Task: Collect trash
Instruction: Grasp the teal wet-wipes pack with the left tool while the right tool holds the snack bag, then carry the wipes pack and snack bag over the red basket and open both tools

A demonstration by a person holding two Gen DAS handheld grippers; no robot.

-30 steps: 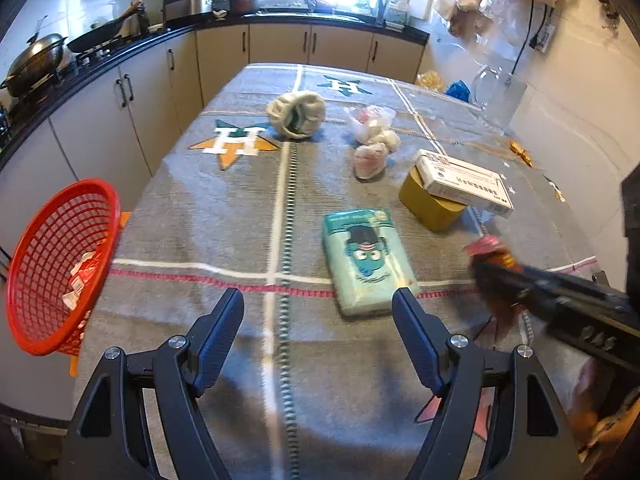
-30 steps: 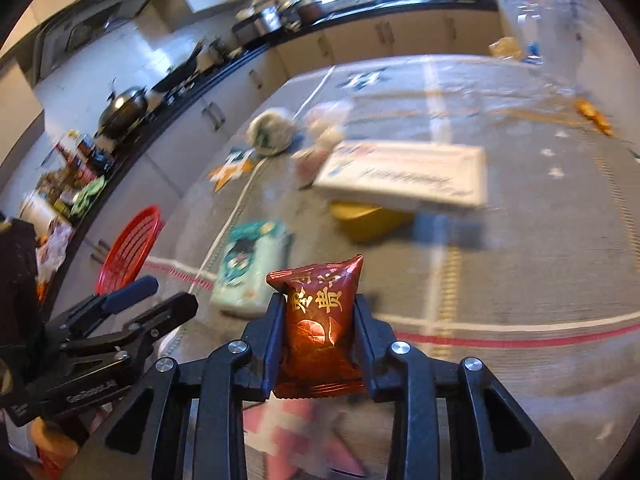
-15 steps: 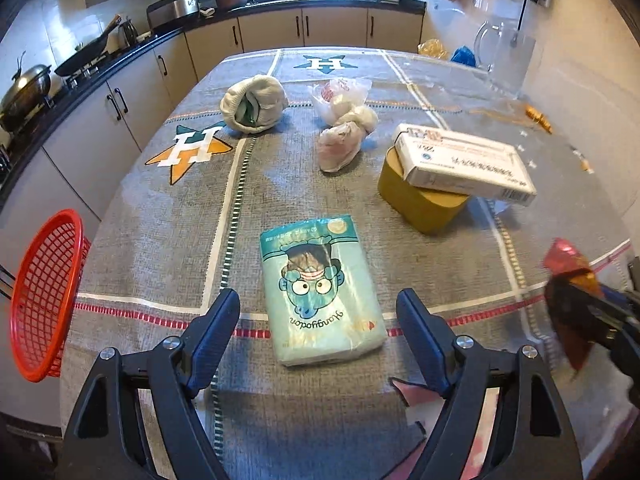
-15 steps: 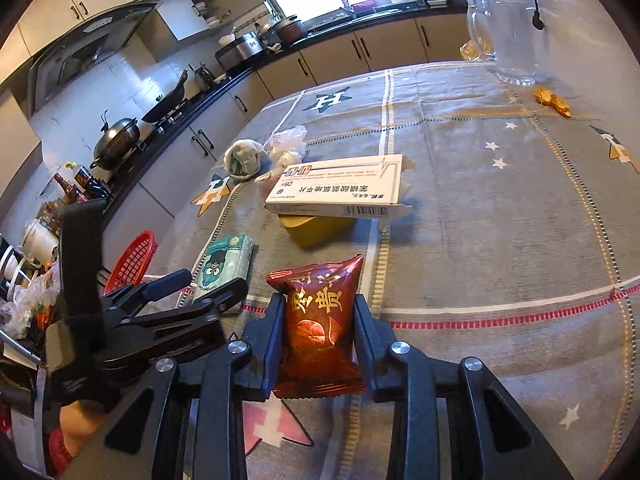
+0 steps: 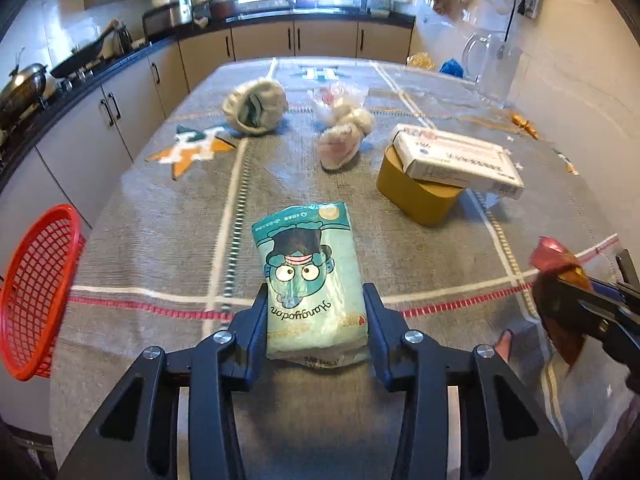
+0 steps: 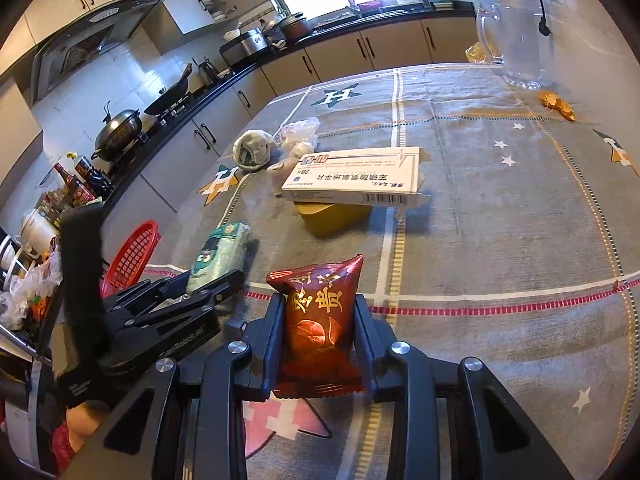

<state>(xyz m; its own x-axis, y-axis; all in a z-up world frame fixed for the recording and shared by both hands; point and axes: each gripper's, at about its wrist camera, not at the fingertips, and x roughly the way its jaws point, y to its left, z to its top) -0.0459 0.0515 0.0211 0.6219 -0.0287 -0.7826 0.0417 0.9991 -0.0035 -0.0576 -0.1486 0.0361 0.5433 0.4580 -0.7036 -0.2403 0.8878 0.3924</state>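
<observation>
A teal tissue pack (image 5: pixel 308 264) with a cartoon face lies on the grey tablecloth (image 5: pixel 160 240). My left gripper (image 5: pixel 315 300) is closing on its near end, and both fingers touch its sides. The right wrist view shows the same pack (image 6: pixel 218 254) between the left gripper's (image 6: pixel 212 280) fingers. My right gripper (image 6: pixel 318 308) is shut on a red snack packet (image 6: pixel 320 316), which stands upright between the pads. In the left wrist view that packet (image 5: pixel 554 258) shows at the right edge. A red mesh basket (image 5: pixel 36 292) sits at the table's left edge.
Behind the pack, a white medicine box (image 5: pixel 456 160) rests on a yellow container (image 5: pixel 416 196). Further back lie a crumpled white wad (image 5: pixel 256 106) and bunched plastic bags (image 5: pixel 344 128). A glass jug (image 5: pixel 492 68) and an orange wrapper (image 5: pixel 524 124) are at the far right. Kitchen counters run along the left and back.
My left gripper moved forward over the tissue pack and its jaws narrowed from wide apart onto the pack's sides. The right gripper kept its hold on the red packet.
</observation>
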